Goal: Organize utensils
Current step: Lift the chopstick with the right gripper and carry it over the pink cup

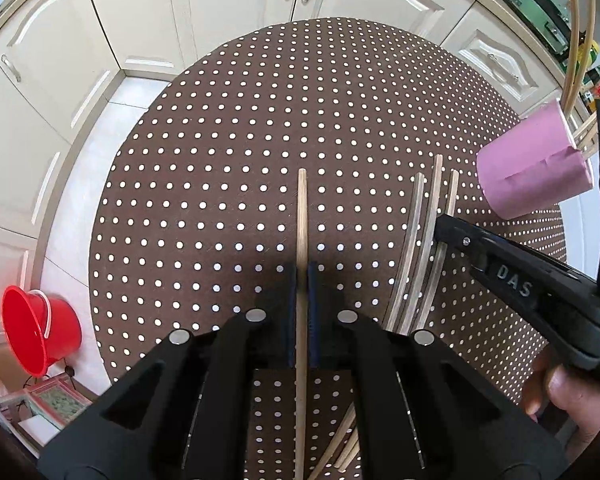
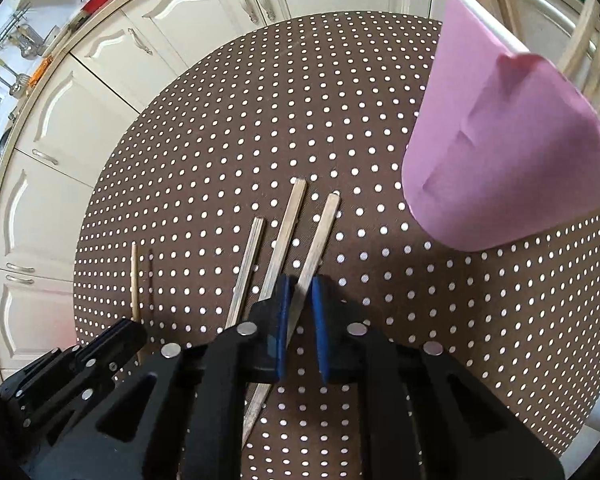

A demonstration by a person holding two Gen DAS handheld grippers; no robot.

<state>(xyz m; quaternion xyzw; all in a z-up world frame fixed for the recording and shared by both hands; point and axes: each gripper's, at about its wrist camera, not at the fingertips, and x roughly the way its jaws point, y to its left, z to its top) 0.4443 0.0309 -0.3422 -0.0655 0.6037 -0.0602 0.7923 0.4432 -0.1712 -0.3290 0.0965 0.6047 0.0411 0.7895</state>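
My left gripper (image 1: 301,276) is shut on a round light wooden chopstick (image 1: 301,216) that points away across the dotted brown table (image 1: 260,120). My right gripper (image 2: 302,292) has its blue pads around the rightmost of three flat darker sticks (image 2: 320,236), which lie side by side on the table; it also shows in the left wrist view (image 1: 444,232) over those sticks (image 1: 418,240). A pink cup (image 2: 500,140) holding several chopsticks stands at the right, also seen in the left wrist view (image 1: 536,168).
White kitchen cabinets (image 1: 148,12) ring the round table. A red bucket (image 1: 36,328) sits on the floor at the left. More sticks (image 1: 340,448) lie under my left gripper near the table's front. The left-held chopstick (image 2: 134,280) shows at the left of the right wrist view.
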